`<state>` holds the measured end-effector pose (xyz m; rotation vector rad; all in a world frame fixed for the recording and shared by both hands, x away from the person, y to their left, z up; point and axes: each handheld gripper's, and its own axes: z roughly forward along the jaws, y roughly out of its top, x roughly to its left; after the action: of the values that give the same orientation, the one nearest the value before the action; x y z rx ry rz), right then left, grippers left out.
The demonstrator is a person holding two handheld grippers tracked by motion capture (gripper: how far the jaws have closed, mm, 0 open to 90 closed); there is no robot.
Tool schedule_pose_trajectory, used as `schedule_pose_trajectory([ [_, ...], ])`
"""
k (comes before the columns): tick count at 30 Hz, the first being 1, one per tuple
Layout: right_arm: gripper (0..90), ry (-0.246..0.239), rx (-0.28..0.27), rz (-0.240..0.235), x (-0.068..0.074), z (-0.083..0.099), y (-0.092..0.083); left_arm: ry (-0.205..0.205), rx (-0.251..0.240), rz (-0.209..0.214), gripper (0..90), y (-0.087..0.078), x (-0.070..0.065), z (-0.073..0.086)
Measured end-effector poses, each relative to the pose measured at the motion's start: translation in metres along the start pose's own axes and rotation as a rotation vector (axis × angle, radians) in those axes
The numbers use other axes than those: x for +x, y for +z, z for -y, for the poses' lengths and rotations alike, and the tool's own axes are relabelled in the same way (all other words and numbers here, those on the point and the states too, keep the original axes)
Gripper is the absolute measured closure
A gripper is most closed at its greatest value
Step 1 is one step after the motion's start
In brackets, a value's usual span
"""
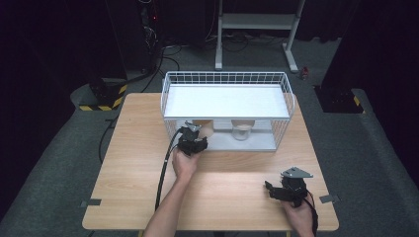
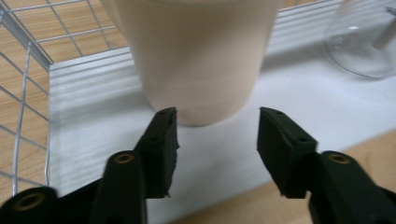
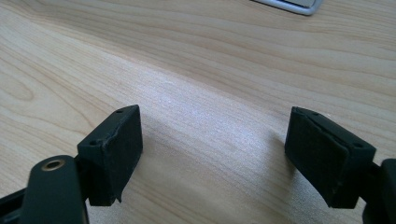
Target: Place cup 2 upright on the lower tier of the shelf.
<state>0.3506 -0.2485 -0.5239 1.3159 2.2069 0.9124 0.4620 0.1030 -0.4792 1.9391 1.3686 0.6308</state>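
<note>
A beige cup (image 2: 196,56) stands upright on the white bottom shelf (image 2: 93,116) of a white wire rack (image 1: 225,79). In the high view the cup (image 1: 205,127) sits under the rack's upper shelf, at the left. My left gripper (image 2: 217,116) is open right in front of the cup's base. Its pads are apart from the cup and nothing lies between them. From above, my left gripper (image 1: 195,138) reaches into the rack's open front. My right gripper (image 1: 271,188) rests low over the wooden table (image 3: 210,60) at the front right. In its own view my right gripper (image 3: 215,126) is open and empty.
A clear glass (image 2: 364,42) stands on the same shelf to the right of the cup; in the high view the glass (image 1: 242,131) is near the rack's middle. Wire walls close the rack's left side (image 2: 23,93). A cable (image 1: 165,168) trails from the left gripper.
</note>
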Motion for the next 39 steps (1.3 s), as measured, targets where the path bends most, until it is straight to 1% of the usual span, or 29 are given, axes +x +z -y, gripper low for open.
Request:
schedule_pose_trajectory([
  [1, 19.0, -0.002, -0.001, -0.001, 0.0, 0.0, 0.0, 0.017, 0.0, 0.01, 43.2, -0.005, -0.002, 0.002],
  [2, 19.0, -0.002, -0.001, -0.001, 0.0, 0.0, 0.0, 0.034, 0.001, 0.007, 42.3, -0.007, -0.002, 0.003],
  [3, 19.0, -0.002, -0.001, -0.001, 0.0, 0.0, 0.0, 0.034, 0.001, 0.007, 41.5, -0.007, -0.002, 0.003],
  [4, 19.0, -0.002, -0.001, -0.001, 0.0, 0.0, 0.0, 0.045, 0.001, 0.009, 41.0, -0.011, -0.001, 0.004],
  [8, 19.0, -0.002, -0.001, -0.001, 0.0, 0.0, 0.0, 0.045, -0.006, 0.022, 39.2, -0.016, 0.0, 0.005],
  [10, 19.0, -0.002, -0.001, -0.001, 0.0, 0.0, 0.0, 0.056, -0.008, 0.023, 38.5, -0.02, 0.001, 0.006],
  [14, 19.0, -0.002, -0.001, -0.001, 0.0, 0.0, 0.0, 0.05, -0.022, 0.028, 37.9, -0.022, 0.003, 0.006],
  [18, 19.0, -0.001, -0.001, -0.001, 0.0, 0.0, 0.0, 0.041, -0.02, 0.042, 36.5, -0.025, 0.003, 0.008],
  [20, 19.0, -0.002, -0.001, -0.001, 0.0, 0.0, 0.0, 0.036, -0.026, 0.05, 35.7, -0.029, 0.005, 0.01],
  [24, 19.0, -0.001, -0.001, -0.001, 0.0, 0.0, 0.0, 0.042, -0.031, 0.056, 33.8, -0.034, 0.007, 0.012],
  [26, 19.0, -0.001, -0.001, -0.001, 0.0, 0.0, 0.0, 0.033, -0.04, 0.059, 33.5, -0.037, 0.01, 0.012],
  [27, 19.0, -0.002, -0.001, -0.001, 0.0, 0.0, 0.0, 0.014, -0.043, 0.067, 33.1, -0.039, 0.012, 0.013],
  [30, 19.0, -0.001, -0.001, -0.001, 0.0, 0.0, 0.0, 0.021, -0.041, 0.066, 32.0, -0.041, 0.014, 0.014],
  [33, 19.0, -0.001, -0.001, -0.001, 0.0, 0.0, 0.0, 0.016, -0.045, 0.071, 30.8, -0.044, 0.016, 0.014],
  [39, 19.0, -0.002, -0.001, -0.001, 0.0, 0.0, 0.0, 0.023, -0.057, 0.091, 29.3, -0.051, 0.015, 0.016],
])
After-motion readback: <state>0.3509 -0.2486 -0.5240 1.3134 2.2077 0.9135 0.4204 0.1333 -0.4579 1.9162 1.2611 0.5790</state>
